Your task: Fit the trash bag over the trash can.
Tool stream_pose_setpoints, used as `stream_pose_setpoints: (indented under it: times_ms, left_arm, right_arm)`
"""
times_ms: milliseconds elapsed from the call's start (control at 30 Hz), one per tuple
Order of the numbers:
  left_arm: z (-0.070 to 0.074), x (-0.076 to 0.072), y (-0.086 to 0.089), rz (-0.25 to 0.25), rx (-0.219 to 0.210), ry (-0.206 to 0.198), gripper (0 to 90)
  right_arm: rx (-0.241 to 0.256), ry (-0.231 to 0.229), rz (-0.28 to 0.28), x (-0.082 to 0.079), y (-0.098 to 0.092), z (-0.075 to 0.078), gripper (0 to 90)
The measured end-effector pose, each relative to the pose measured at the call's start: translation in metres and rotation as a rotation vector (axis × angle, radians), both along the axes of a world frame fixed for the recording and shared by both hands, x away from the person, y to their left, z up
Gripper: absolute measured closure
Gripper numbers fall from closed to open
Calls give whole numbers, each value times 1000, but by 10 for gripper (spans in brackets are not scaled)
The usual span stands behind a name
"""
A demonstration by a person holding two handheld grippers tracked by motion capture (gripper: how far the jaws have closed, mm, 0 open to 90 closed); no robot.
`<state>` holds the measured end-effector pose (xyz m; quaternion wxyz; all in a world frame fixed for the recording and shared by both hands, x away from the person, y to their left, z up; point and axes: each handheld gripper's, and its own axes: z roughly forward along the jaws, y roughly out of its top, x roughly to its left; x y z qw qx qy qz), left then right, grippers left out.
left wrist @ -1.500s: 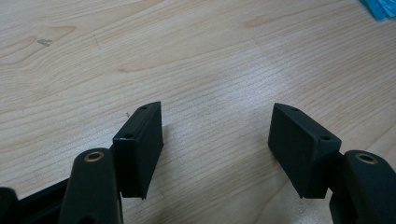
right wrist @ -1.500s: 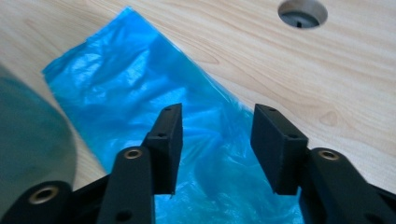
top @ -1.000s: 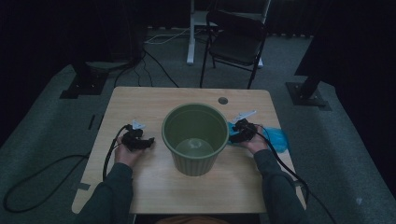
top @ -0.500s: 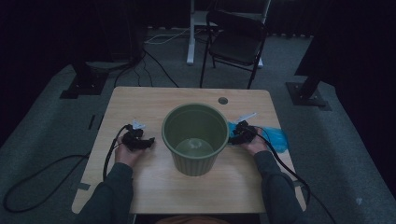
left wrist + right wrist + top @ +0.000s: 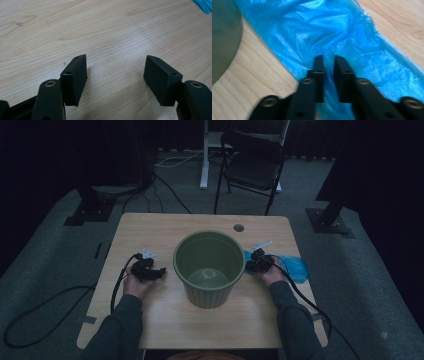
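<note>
While left gripper [image 5: 115, 75] rests jaws spread on bare table [image 5: 100, 30], right gripper [image 5: 329, 62] pinches blue plastic bag [image 5: 317, 32] beside green bucket [image 5: 209, 267]

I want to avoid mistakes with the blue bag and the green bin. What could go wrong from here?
1. The right gripper pinches only a thin fold of the blue bag, so the film may slip out or tear when lifted.
2. The green bin stands close beside that gripper; a bump could shift it.
3. The left gripper is open over bare table, so nothing steadies the bin.

The left tool [image 5: 116, 80] hovers, jaws wide apart, over bare wooden table [image 5: 105, 32].
</note>
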<state>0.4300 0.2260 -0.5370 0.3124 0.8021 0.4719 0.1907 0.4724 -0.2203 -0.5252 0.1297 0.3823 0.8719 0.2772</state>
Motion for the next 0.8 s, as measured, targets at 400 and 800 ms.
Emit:
stream_pose_setpoints:
  times_ms: [400, 800]
  left_arm:
    - [0, 0, 0, -3, -1, 1, 354]
    - [0, 0, -1, -6, 1, 2, 355]
  right_arm:
    - [37, -6, -52, 2, -11, 10, 900]
    - [108, -62, -61, 0, -24, 50, 900]
